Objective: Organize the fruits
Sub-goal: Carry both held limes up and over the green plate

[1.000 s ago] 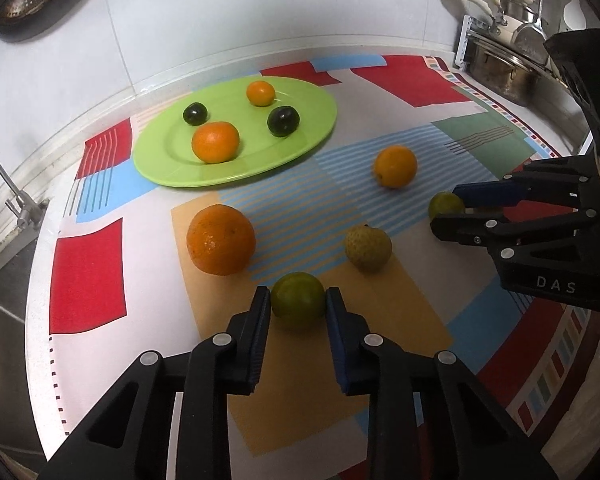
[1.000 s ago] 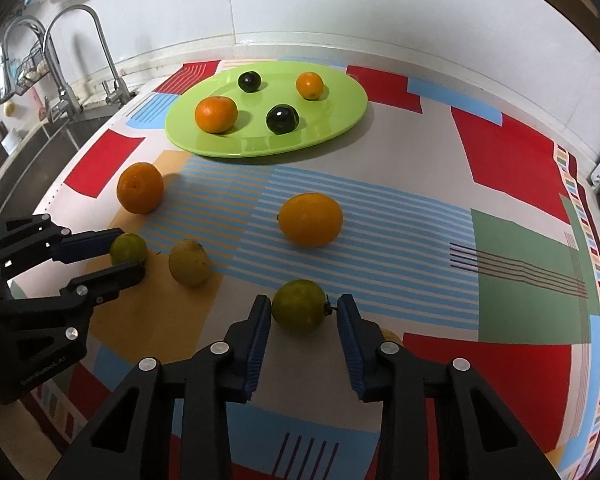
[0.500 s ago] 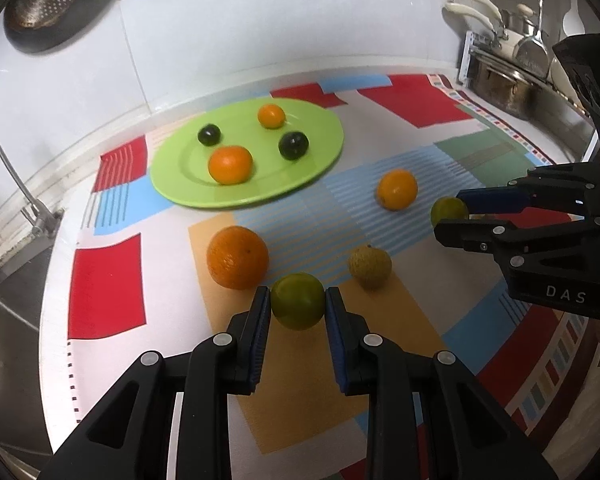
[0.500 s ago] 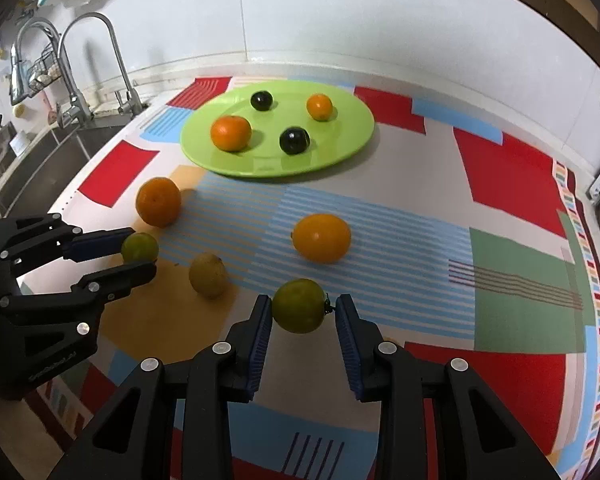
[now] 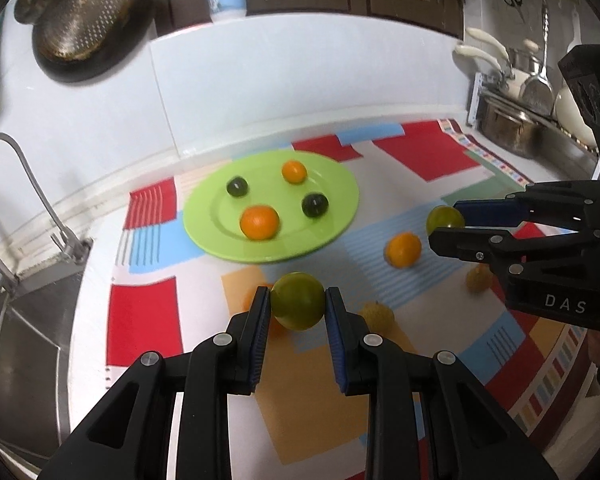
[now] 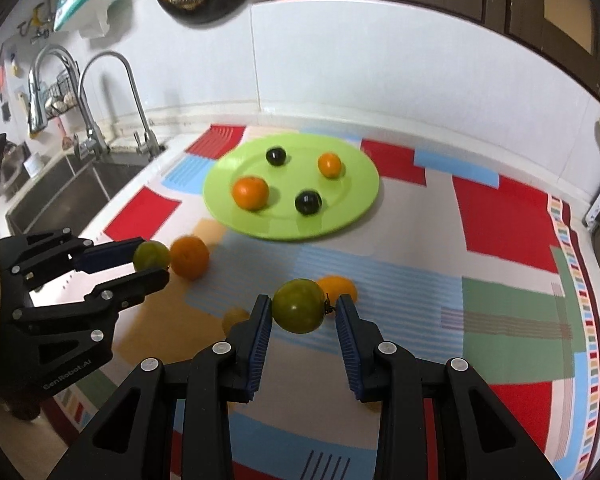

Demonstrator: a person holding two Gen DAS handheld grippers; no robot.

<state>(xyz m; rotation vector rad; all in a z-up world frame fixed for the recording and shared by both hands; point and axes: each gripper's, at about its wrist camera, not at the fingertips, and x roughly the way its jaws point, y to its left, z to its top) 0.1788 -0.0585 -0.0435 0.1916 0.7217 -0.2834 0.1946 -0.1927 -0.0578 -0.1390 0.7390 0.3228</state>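
Between plate (image 5: 340,184) and grippers, open mat (image 6: 420,216).

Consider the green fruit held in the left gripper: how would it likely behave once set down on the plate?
The green fruit looks round and smooth, so it would probably roll when released. The plate seems shallow with a low rim, which may only partly stop it. Pinched at its sides by the left gripper, it looks firm, likely not squashing.

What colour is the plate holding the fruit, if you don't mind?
The plate is plain lime green, clearest in the right wrist view.
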